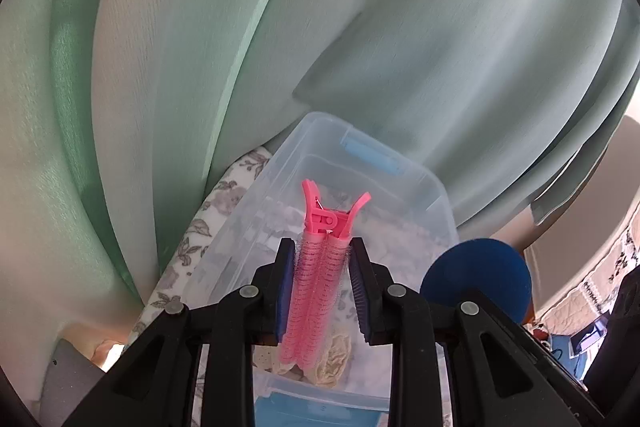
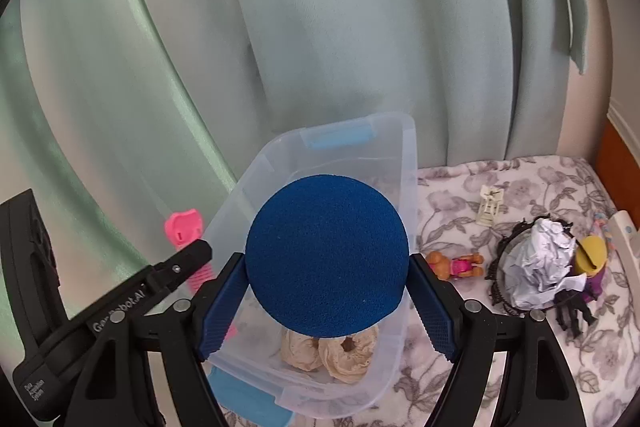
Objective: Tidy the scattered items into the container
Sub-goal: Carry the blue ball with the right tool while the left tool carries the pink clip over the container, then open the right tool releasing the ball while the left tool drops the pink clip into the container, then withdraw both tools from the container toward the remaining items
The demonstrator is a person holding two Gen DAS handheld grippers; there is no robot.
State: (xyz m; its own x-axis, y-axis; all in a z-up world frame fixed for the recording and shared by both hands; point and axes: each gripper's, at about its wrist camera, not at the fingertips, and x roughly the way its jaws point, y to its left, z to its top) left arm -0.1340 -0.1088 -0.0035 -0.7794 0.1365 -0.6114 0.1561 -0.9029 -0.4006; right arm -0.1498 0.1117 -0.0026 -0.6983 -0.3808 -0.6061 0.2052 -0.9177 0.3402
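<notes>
My left gripper point(image 1: 322, 287) is shut on a pink hair-roller clip point(image 1: 316, 279) and holds it above the clear plastic bin point(image 1: 400, 167). My right gripper point(image 2: 326, 303) is shut on a dark blue foam ball point(image 2: 326, 255), also above the clear bin point(image 2: 404, 163). Two beige scrunchies point(image 2: 328, 351) lie on the bin's floor. The ball shows at the right in the left wrist view point(image 1: 478, 275). The pink clip point(image 2: 186, 231) and the left gripper's finger point(image 2: 176, 267) show at the left in the right wrist view.
The bin has blue latches point(image 2: 338, 137) and sits on a floral blanket point(image 2: 540, 179). To its right lie a small doll point(image 2: 456, 265), a white clip point(image 2: 490, 205), crumpled paper point(image 2: 536, 263), a yellow and purple toy point(image 2: 592, 257) and a black item point(image 2: 572, 311). A green curtain point(image 2: 280, 27) hangs behind.
</notes>
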